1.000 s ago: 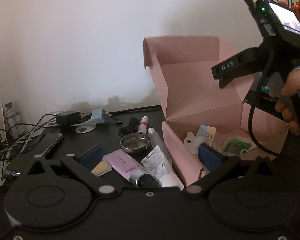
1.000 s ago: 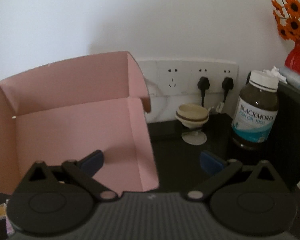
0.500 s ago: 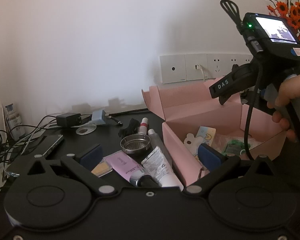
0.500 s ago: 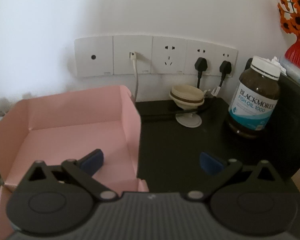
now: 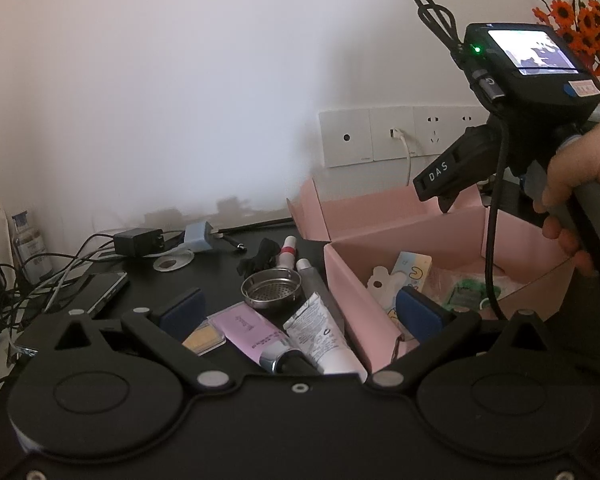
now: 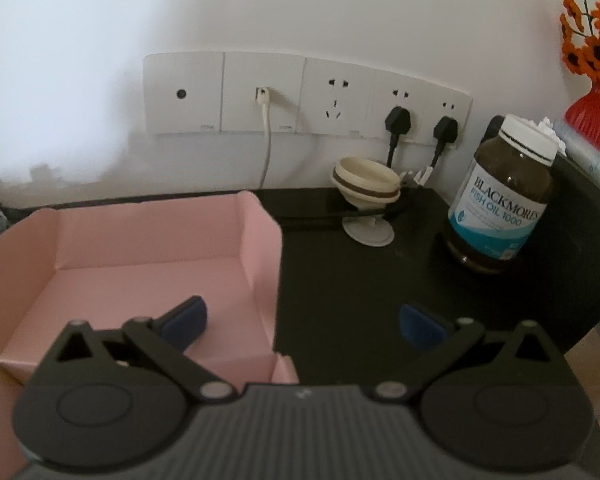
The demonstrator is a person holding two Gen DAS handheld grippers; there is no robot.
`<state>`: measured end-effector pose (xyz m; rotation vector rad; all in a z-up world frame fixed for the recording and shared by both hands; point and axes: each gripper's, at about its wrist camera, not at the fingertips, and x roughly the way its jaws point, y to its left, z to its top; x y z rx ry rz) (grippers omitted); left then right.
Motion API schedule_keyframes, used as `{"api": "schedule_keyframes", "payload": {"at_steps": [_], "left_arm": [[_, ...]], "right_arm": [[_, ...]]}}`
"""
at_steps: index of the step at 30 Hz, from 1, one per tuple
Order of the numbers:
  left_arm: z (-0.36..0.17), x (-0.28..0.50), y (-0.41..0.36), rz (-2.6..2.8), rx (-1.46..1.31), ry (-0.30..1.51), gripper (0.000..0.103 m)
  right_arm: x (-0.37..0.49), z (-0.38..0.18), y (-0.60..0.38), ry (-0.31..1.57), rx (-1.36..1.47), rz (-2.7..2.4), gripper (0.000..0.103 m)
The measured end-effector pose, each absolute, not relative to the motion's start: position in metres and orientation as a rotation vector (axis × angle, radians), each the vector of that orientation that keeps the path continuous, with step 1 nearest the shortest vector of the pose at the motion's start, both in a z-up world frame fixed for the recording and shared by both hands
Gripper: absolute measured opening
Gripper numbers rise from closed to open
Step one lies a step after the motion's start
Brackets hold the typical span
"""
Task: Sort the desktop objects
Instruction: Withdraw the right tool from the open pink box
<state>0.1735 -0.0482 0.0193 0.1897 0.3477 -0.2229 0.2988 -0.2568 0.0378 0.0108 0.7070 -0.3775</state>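
A pink cardboard box (image 5: 352,300) stands open on the black desk, its lid (image 6: 140,264) folded back flat. Inside lie a yellow-white packet (image 5: 412,268) and a green packet (image 5: 468,292). Left of the box are a purple tube (image 5: 256,332), a white tube (image 5: 320,336), a metal strainer (image 5: 272,288), a grey tube (image 5: 312,280), a red-banded stick (image 5: 288,246) and a gold card (image 5: 204,338). My left gripper (image 5: 300,314) is open above the tubes, holding nothing. A hand (image 5: 580,184) holds my right gripper (image 6: 304,324) above the box's far side; it is open and empty.
A black charger (image 5: 138,240), a blue adapter (image 5: 198,236), a phone (image 5: 100,288) and tangled cables fill the desk's left. Right of the lid stand a cream cup (image 6: 366,188) and a fish oil bottle (image 6: 500,200). Wall sockets (image 6: 300,96) and a red vase (image 6: 596,116) are behind.
The pink lid has swung from upright back down to lie flat, uncovering the wall sockets. The right gripper has risen and drawn back. The left gripper has stayed put.
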Motion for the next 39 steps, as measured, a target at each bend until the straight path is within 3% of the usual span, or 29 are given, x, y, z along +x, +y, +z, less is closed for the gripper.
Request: {"api": "schedule_keyframes", "payload": {"at_steps": [21, 30, 39], "left_arm": [[0.019, 0.177, -0.036, -0.222, 0.112, 0.356, 0.103], [0.022, 0.177, -0.005, -0.176, -0.067, 0.325, 0.103], [0.023, 0.179, -0.004, -0.161, -0.072, 0.345, 0.103]], "right_arm": [[0.279, 0.037, -0.254, 0.596, -0.006, -0.411, 0.102], [0.212, 0.048, -0.291, 0.348, 0.188, -0.297, 0.102], [0.131, 0.018, -0.330, 0.338, 0.264, -0.222, 0.102]]}}
